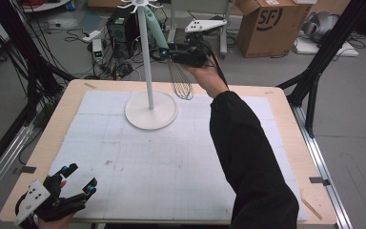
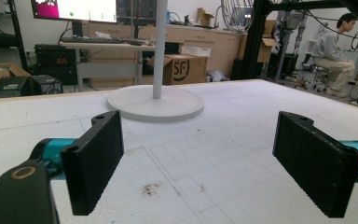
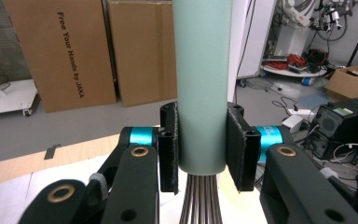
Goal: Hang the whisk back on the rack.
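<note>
The left tongs (image 1: 78,187) rest spread and empty at the near left corner of the counter (image 1: 52,138), out of the way. Farther off, the right tongs (image 1: 171,51) pinch the pale green handle of a whisk (image 1: 180,82), held in the air just beside the white pole of the stand (image 1: 151,98), wire head hanging down over the stand's round base. The pads grip only the lowest part of the smooth handle, so I judge it could slide or swing in the grip. Moved carelessly, the handle could knock the pole, and the hooks at the pole's top look easy to miss.
</note>
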`<move>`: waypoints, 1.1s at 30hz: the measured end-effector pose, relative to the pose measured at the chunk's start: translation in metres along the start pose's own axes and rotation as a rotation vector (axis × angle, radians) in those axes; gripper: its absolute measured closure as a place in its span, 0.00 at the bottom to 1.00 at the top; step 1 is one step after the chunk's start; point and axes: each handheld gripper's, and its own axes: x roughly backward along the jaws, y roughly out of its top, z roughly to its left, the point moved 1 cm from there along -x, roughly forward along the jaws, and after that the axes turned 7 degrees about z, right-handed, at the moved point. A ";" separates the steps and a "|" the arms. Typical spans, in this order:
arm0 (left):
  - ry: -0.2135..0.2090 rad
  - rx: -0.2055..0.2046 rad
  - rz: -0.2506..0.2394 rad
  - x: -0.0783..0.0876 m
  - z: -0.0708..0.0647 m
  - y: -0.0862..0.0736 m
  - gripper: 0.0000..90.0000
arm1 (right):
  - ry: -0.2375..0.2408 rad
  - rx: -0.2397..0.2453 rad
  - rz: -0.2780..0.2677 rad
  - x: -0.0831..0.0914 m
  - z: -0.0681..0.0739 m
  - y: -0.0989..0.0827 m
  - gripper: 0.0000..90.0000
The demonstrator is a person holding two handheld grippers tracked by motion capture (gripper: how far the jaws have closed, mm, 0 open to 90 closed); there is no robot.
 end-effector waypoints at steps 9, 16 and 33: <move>0.009 0.005 0.001 0.003 0.002 -0.001 0.19 | 0.010 0.005 -0.012 -0.018 -0.002 0.004 0.77; 0.020 0.004 0.001 0.006 0.003 -0.001 0.19 | 0.003 0.004 -0.005 -0.024 -0.004 0.000 0.77; 0.022 -0.004 -0.004 0.008 0.001 0.000 0.19 | 0.000 0.008 0.001 -0.027 0.005 -0.003 0.69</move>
